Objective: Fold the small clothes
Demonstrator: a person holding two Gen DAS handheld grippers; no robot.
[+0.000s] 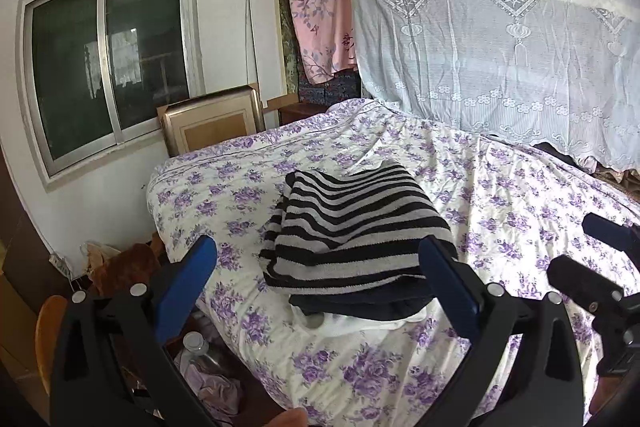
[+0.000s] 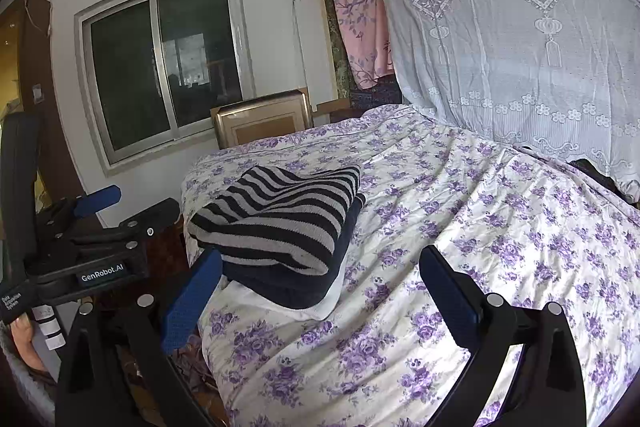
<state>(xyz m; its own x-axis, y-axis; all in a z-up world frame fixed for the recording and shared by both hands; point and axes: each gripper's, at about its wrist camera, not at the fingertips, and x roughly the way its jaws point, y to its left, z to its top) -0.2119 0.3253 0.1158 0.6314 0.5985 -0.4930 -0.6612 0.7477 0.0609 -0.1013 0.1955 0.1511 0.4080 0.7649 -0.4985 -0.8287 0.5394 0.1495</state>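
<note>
Left wrist: left gripper [image 1: 320, 267] tilted down, jaws wide, empty | right gripper [image 2: 320, 279] tilted down, jaws wide, empty | striped garment [image 1: 352, 227] folded atop stack on bed [image 1: 520, 195], untouched

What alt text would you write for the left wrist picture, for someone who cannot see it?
A folded black-and-grey striped garment tops a small stack of folded clothes, over a dark piece and a white one, on a bed with a purple-flowered sheet. The left tool frames it, blue fingers open and empty; a window is behind.
</note>
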